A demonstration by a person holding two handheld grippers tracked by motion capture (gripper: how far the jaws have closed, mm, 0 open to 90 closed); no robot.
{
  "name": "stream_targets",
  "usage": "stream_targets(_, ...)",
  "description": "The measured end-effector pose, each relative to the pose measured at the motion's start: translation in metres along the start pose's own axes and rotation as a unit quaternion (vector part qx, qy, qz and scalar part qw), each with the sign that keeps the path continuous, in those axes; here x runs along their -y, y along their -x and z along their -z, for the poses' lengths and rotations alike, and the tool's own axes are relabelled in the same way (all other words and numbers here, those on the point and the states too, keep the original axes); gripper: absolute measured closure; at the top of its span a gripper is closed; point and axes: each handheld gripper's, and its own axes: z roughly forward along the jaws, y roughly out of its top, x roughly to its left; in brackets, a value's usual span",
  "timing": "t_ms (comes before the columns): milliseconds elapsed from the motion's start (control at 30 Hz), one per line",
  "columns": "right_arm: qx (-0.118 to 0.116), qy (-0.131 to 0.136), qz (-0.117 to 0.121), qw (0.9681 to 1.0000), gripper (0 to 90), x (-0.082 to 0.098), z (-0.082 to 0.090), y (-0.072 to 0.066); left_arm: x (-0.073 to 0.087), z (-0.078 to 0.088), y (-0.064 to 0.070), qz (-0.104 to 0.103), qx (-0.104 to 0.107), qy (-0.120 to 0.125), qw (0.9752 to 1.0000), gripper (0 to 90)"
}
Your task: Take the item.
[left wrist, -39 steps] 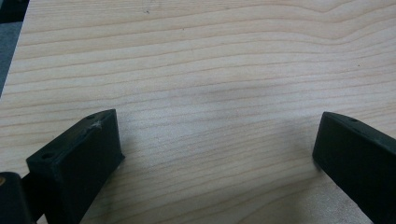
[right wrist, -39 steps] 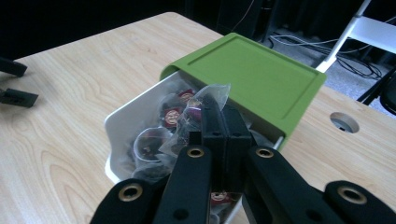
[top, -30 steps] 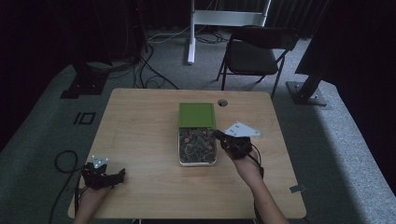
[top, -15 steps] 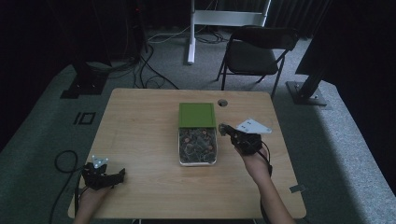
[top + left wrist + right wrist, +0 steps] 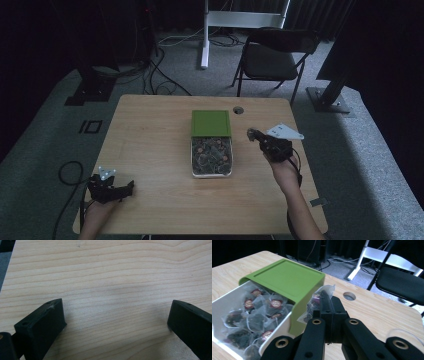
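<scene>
A white box (image 5: 211,172) (image 5: 227,305) full of tea bags stands mid-table, its green lid (image 5: 211,123) (image 5: 287,275) slid back over the far half. To the box's right my right gripper (image 5: 254,135) (image 5: 327,298) hangs above the table, shut on a clear tea bag (image 5: 318,298) of dark leaves. At the front left corner my left gripper (image 5: 127,187) (image 5: 115,315) rests low over bare wood, its jaws wide apart with nothing between them.
The wooden table (image 5: 150,130) has a round cable hole (image 5: 238,110) (image 5: 348,296) beyond the box. A black folding chair (image 5: 272,55) (image 5: 404,282) and a white stand (image 5: 240,20) are on the floor behind the table.
My right gripper has drawn away from the box to the right and a little up, carrying the tea bag. The left gripper has stayed where it was.
</scene>
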Motion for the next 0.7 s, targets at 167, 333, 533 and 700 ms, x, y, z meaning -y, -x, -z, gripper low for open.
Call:
stream_targets(167, 0.019, 0.003, -0.008, 0.9998, 90.0, 0.002, 0.003, 0.012, 0.0, 0.0, 0.0, 0.0, 0.0, 0.0, 1.0, 1.7)
stream_targets(333, 0.031, 0.001, -0.008, 0.9995, 90.0, 0.003, 0.004, 0.021, 0.0, 0.0, 0.0, 0.0, 0.0, 0.0, 1.0, 1.7)
stream_targets(533, 0.046, 0.0, -0.014, 0.9988, 90.0, 0.003, 0.005, 0.034, 0.0, 0.0, 0.0, 0.0, 0.0, 0.0, 1.0, 1.7)
stream_targets(700, 0.06, 0.001, -0.02, 0.998, 90.0, 0.003, 0.005, 0.045, 0.0, 0.0, 0.0, 0.0, 0.0, -0.001, 1.0, 1.7)
